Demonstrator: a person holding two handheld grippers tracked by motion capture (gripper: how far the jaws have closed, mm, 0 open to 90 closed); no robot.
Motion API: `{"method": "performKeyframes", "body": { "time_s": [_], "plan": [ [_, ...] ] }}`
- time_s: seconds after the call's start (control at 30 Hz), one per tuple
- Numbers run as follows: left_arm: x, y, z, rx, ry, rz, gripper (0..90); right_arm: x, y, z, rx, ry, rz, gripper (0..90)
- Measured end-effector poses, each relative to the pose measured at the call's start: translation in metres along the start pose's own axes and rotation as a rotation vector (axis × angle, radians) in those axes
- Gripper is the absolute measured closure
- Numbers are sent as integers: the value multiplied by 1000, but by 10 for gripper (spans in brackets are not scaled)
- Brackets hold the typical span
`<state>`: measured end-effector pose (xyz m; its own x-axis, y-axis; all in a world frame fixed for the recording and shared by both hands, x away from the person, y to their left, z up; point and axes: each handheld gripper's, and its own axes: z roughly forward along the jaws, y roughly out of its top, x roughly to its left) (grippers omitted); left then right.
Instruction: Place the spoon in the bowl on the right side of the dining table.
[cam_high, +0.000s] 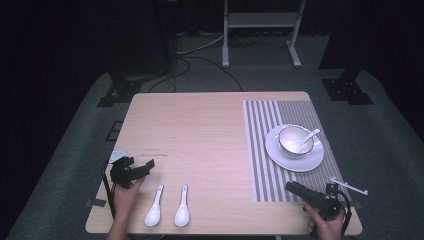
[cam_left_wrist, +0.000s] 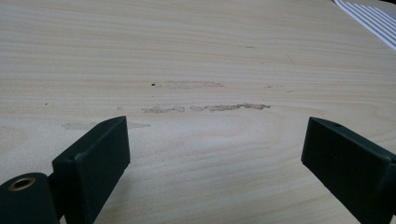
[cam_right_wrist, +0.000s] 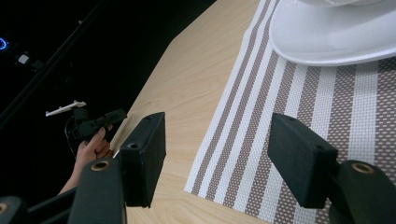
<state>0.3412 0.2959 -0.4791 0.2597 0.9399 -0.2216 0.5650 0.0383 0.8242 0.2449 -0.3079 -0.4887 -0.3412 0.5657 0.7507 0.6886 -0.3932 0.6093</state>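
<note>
Two white spoons (cam_high: 168, 207) are laid side by side at the table's (cam_high: 200, 130) near edge, just right of the left gripper (cam_high: 142, 167), whose jaws are spread wide and empty. The right gripper (cam_high: 295, 189), likewise wide open and empty, is held at the near right corner over the striped mat (cam_high: 260, 165). Far right on the mat, a bowl (cam_high: 295, 140) with a third spoon (cam_high: 307, 137) is set on a plate (cam_high: 300, 160).

Wooden table (cam_high: 200, 125): striped placemat (cam_high: 260, 150), two spoons (cam_high: 169, 207).

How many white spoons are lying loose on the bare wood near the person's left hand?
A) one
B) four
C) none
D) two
D: the high view shows two spoons side by side on the bare wooden table just right of the left tongs; a third spoon sits in the bowl on the striped mat.
</note>
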Motion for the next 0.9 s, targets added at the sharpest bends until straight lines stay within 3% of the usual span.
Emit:
{"method": "performKeyframes", "body": {
  "time_s": [0.9],
  "plan": [
    [0,0,0,-2,-5,1,66,7,-26,-5,19,38,-11,358]
  ]
}}
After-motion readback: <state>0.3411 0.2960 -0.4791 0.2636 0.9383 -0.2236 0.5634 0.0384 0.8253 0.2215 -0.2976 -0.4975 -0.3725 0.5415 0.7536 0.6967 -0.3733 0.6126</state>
